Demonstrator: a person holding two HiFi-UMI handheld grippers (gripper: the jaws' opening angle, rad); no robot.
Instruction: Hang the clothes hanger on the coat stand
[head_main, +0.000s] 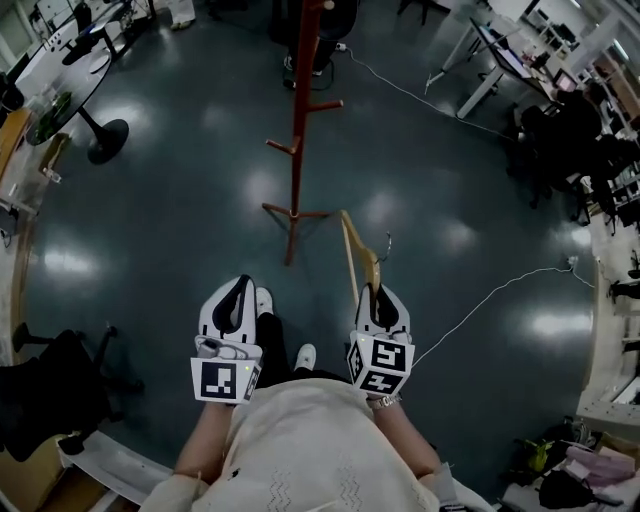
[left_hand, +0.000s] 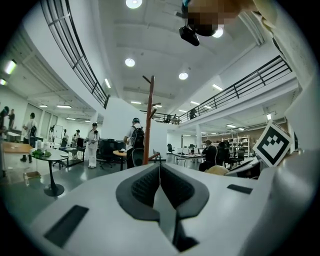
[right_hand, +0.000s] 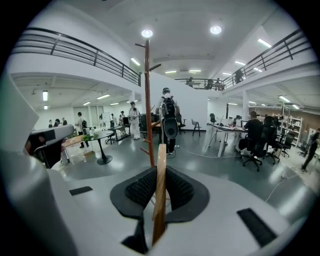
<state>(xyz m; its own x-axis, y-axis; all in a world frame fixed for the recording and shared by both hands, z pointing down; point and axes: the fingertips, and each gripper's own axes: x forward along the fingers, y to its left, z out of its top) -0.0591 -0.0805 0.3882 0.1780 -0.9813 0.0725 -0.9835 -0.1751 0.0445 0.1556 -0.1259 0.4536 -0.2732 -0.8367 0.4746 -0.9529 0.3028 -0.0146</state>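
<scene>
Coat stand (head_main: 298, 120): red-brown pole dead ahead on the dark floor (head_main: 180, 230), with pegs staggered up it and a low set near the base. It is well apart from both grippers, so this looks like the approach phase, with nothing hung yet.

Wooden clothes hanger (head_main: 358, 255): clamped edge-on in the right gripper (head_main: 379, 296) by one arm end. The rest sticks out far-side toward the stand base. Its wire hook (head_main: 386, 246) is off to the right of the wood, free.

Left gripper (head_main: 238, 290): jaws together, nothing between them, idle at near left.

To do it well:
- close in and raise the right gripper to peg height
- roll it so the hook opens downward
- come over a peg on the right side, e.g. (head_main: 326, 104), and drop on before letting go
- the grip is at the arm end, so expect the hanger to swing; go slow

Surroundings:
- round pedestal table (head_main: 60, 75) far left and office chair (head_main: 50, 390) near left, both out of the path
- person with backpack (right_hand: 169, 117) beyond the stand, apparently clear of it
- white cable (head_main: 480, 300) on the floor to the right is a trip risk if stepping that way

The straight line to the pole is open.
</scene>
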